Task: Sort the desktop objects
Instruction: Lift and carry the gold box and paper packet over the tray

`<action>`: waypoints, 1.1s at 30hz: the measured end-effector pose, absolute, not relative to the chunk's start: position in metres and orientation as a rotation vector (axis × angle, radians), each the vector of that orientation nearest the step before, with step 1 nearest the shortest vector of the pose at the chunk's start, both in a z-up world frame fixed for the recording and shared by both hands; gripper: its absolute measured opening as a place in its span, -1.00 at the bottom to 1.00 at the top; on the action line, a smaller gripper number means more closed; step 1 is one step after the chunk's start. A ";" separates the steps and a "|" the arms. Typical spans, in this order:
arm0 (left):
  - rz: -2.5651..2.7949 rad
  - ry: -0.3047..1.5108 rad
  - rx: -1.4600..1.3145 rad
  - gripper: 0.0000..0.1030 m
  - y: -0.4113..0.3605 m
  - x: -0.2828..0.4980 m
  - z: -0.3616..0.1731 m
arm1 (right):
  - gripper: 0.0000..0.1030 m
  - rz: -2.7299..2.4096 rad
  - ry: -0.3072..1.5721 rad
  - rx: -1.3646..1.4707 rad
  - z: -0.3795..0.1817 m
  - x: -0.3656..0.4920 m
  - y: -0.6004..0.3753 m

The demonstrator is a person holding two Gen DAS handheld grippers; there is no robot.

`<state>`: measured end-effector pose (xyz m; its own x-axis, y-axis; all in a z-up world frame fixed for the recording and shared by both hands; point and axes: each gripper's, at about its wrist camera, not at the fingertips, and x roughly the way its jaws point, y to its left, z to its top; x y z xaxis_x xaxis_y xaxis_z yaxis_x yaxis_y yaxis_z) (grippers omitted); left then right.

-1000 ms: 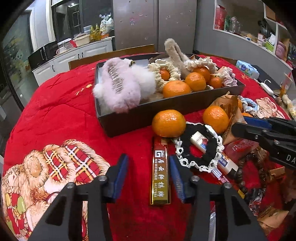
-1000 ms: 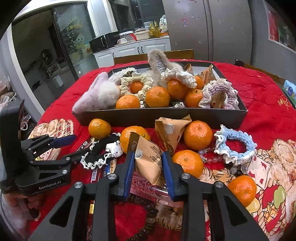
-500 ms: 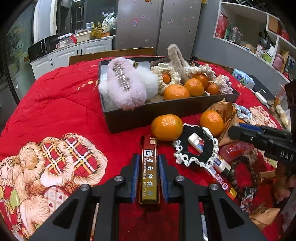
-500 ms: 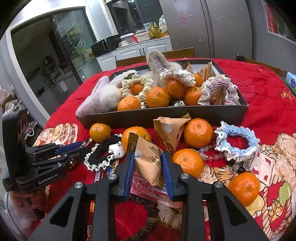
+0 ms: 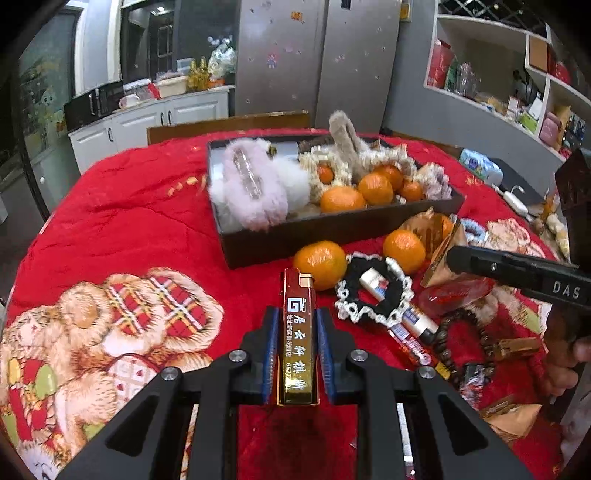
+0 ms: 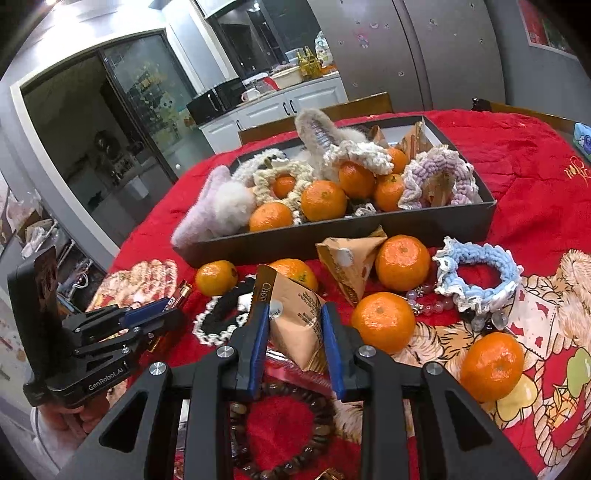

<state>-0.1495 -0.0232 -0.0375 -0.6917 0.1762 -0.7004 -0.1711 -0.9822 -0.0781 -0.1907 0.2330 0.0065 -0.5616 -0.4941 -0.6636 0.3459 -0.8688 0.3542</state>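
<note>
The left tool (image 5: 297, 350) is closed on the gold lighter (image 5: 298, 339). The right tool (image 6: 295, 339) clamps the brown snack packet (image 6: 295, 321). At twelve o'clock, the black box (image 6: 406, 225) holds tangerines (image 6: 323, 199), fluffy hair clips (image 5: 255, 188) and crocheted scrunchies (image 6: 439, 177).

Both views are fisheye, so straight lines bow hard near the edges and the corners go black. Lighting is indoor and kind of dim and warm; the red tablecloth (image 5: 140, 221) is oversaturated and glows. In the right wrist view a bright white patch of ceiling (image 6: 55, 22) blows out at top left. The gold bar (image 5: 297, 343) catches a bit of glare. The fridge (image 5: 317, 55) behind looks soft and grainy. Shadows under the oranges (image 6: 384, 321) are soft, with no hard edges.
</note>
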 end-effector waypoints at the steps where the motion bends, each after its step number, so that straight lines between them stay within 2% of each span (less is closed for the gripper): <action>1: 2.744 -0.005 -1.111 -0.58 -0.024 -0.146 -0.033 | -0.46 -2.409 -0.253 1.093 0.009 -0.189 0.233; 12: 2.752 -0.111 -0.999 -0.58 -0.006 -0.108 0.003 | -0.46 -2.451 -0.286 0.999 0.039 -0.167 0.243; 33: 2.714 -0.043 -0.973 -0.58 0.031 -0.073 0.019 | -0.46 -2.530 -0.277 0.932 0.061 -0.111 0.279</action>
<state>-0.0727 0.0313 0.0188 -0.7429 0.2500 -0.6210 -0.2301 -0.9665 -0.1137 -0.1113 0.2785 0.0614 -0.6828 -0.4568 -0.5702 0.3228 -0.8888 0.3254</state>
